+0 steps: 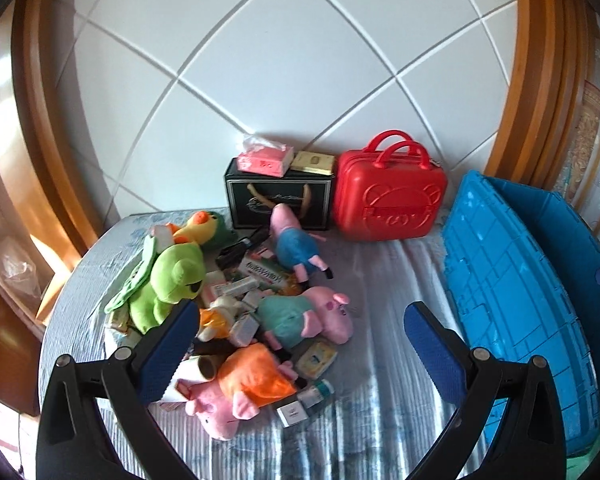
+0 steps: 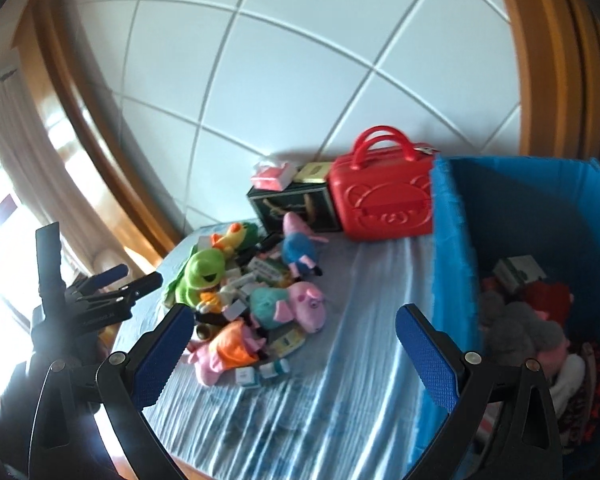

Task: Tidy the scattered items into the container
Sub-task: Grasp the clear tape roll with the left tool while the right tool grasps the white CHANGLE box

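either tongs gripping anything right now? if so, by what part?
Nothing held. Left tongs and right tongs are both open and empty, above the pile of plush toys on the bed.

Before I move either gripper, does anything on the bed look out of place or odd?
Only the expected mess: a heap of plush pigs, a green plush frog and small cartons lies on the striped bedsheet, outside the blue plastic crate. Nothing looks damaged or spilled.

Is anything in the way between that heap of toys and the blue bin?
Nothing visible. Bare bedsheet lies between the toy pile and the blue bin; only the bin's own wall must be cleared. The red case sits behind, off the path.
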The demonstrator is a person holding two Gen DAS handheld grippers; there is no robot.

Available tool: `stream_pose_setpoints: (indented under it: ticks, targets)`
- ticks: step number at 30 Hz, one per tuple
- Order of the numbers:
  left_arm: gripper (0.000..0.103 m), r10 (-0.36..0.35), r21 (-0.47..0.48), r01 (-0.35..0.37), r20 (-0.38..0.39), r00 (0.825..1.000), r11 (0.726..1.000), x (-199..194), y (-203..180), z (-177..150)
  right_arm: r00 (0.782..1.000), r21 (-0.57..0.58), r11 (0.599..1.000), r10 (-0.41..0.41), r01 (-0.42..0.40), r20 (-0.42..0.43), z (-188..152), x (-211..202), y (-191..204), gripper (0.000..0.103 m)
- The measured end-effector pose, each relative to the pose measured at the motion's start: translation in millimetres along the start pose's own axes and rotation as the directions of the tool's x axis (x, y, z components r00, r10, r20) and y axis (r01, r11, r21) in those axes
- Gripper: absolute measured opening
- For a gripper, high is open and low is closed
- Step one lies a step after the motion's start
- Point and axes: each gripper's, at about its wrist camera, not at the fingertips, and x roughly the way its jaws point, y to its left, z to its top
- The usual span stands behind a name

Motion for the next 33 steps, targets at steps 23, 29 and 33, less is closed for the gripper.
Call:
stream_pose_setpoints:
  ticks: [23,29,33]
  targets:
    - [0.103,0.206,-0.196,-0.272,-0.302,0.931,0.942,75,264,-172,0.931,-0.066,0.995,0.041,-0.069,-0.363,-123,224,100,0.102]
    - [0.103,0.170,-0.184,-0.248,-0.358,0.918,0.951,109,283,-198,0.905,-0.080,0.996,0.005,-0.043,-0.425,-152,263,114,0.102]
    - [0.103,0.145,-0.218,-0.241,-0.379,0.914,0.946,131,296,-210,0.884,-0.089,0.996,-0.021,-0.024,-0.467,-172,288,118,0.102]
